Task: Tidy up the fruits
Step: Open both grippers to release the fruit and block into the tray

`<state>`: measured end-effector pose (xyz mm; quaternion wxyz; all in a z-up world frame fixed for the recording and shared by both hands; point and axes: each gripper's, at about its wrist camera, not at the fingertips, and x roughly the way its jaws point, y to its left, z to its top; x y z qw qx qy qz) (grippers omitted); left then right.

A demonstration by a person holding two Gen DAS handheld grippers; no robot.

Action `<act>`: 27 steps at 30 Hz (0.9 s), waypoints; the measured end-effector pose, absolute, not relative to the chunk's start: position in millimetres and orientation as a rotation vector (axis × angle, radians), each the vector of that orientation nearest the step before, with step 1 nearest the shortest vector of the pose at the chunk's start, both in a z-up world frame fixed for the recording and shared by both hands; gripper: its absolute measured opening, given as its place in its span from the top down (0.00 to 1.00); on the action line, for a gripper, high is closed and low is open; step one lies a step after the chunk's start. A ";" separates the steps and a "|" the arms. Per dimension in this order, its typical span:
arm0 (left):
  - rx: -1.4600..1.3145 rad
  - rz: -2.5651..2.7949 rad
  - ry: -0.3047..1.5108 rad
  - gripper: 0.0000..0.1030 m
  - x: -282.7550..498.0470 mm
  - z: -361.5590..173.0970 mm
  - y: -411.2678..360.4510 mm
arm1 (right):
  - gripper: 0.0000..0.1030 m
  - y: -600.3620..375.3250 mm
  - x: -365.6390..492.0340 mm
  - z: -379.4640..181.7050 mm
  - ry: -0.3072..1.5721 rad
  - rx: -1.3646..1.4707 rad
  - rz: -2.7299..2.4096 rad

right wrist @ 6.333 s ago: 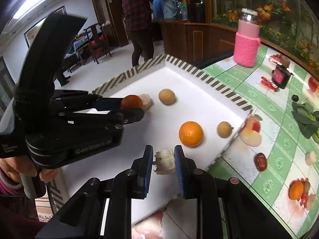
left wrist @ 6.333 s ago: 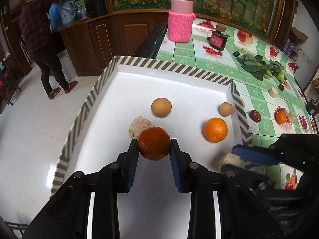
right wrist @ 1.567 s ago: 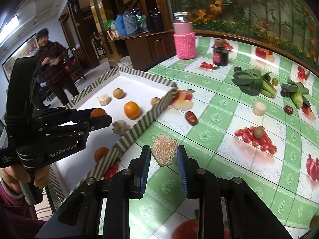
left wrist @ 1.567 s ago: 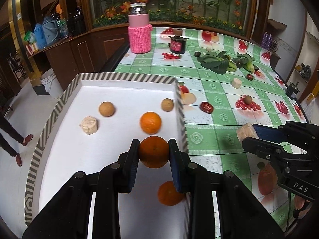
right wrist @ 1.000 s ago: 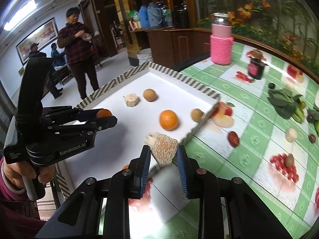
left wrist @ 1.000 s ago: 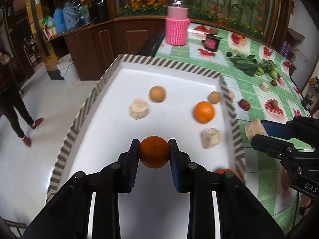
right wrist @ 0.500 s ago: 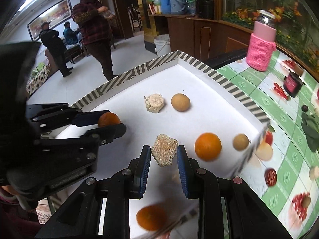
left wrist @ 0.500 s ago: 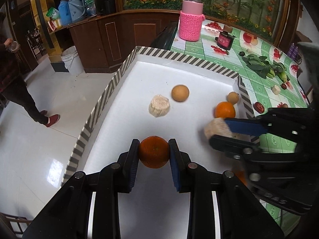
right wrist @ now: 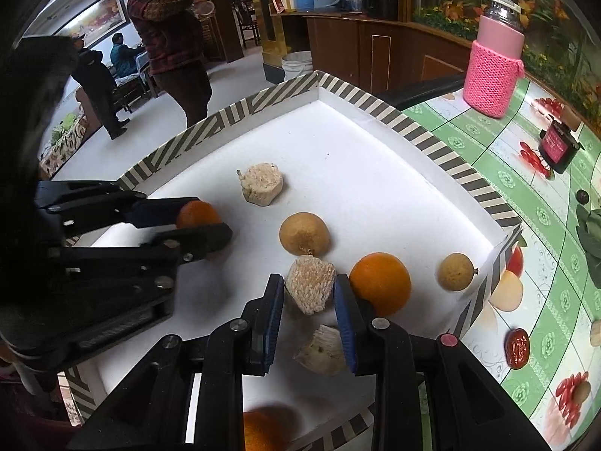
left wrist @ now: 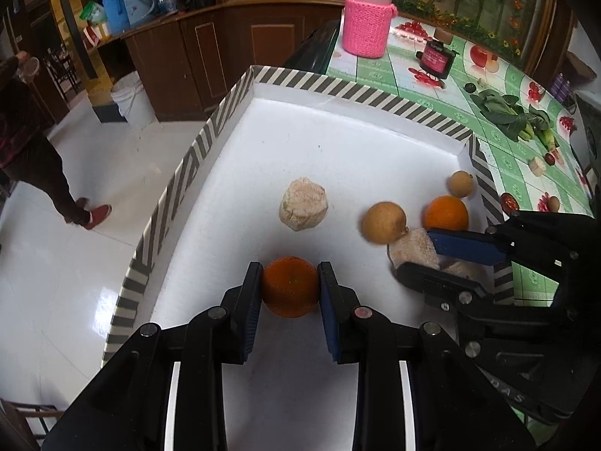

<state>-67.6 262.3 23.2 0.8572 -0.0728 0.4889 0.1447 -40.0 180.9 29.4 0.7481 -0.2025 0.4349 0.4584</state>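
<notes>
Two tongs over tray [left wrist: 379,94] | L gripper [left wrist: 290,288] clamps dark orange [left wrist: 290,286] | R gripper [right wrist: 308,295] clamps tan chunk [right wrist: 310,287], beside bright orange [right wrist: 380,282]

Floor: glossy white tiles [left wrist: 56,263].
Furniture: dark wooden counter [left wrist: 210,41].
Table: green fruit-print cloth [right wrist: 533,195].
Wall: framed painting [right wrist: 99,13].

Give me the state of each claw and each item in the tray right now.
Left claw: shut on dark orange.
Right claw: shut on tan chunk.
Bright orange: loose in tray, beside the right claw.
Large brown fruit: loose.
Small brown fruit: loose near tray's wall.
Pale chunk: loose.
Pink jar: upright, lidded.
</notes>
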 end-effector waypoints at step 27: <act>-0.133 0.333 0.932 0.43 -84.9 44.4 246.0 | 0.51 105.0 -54.2 66.2 0.894 -0.306 0.944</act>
